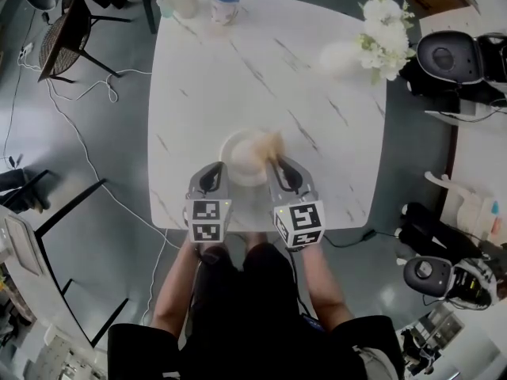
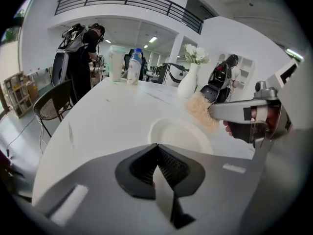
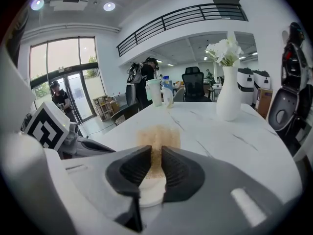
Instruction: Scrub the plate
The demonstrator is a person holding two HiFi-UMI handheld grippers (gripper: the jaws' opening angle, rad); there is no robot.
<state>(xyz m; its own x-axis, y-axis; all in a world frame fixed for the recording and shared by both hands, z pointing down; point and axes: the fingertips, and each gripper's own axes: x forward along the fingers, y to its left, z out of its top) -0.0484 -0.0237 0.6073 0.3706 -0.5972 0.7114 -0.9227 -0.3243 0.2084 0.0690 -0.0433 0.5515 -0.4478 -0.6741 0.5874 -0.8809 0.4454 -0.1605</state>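
this looks like a big open office, more lobby than kitchen. a mezzanine with a dark railing (image 3: 181, 16) runs above the hall, round spotlights (image 3: 109, 6) sit in the high ceiling, and tall glass doors (image 3: 80, 97) stand at the far wall. beyond the white marble table (image 1: 261, 77) there is a black swivel chair (image 3: 194, 84) among desks, and a rack of cardboard boxes (image 2: 19, 92) against a wall. a person carrying a backpack rig (image 2: 80, 58) works at the back. white cables (image 1: 79, 93) trail over the grey floor (image 1: 79, 212). a white vase (image 3: 229, 99) of flowers dresses the table, reception-style.
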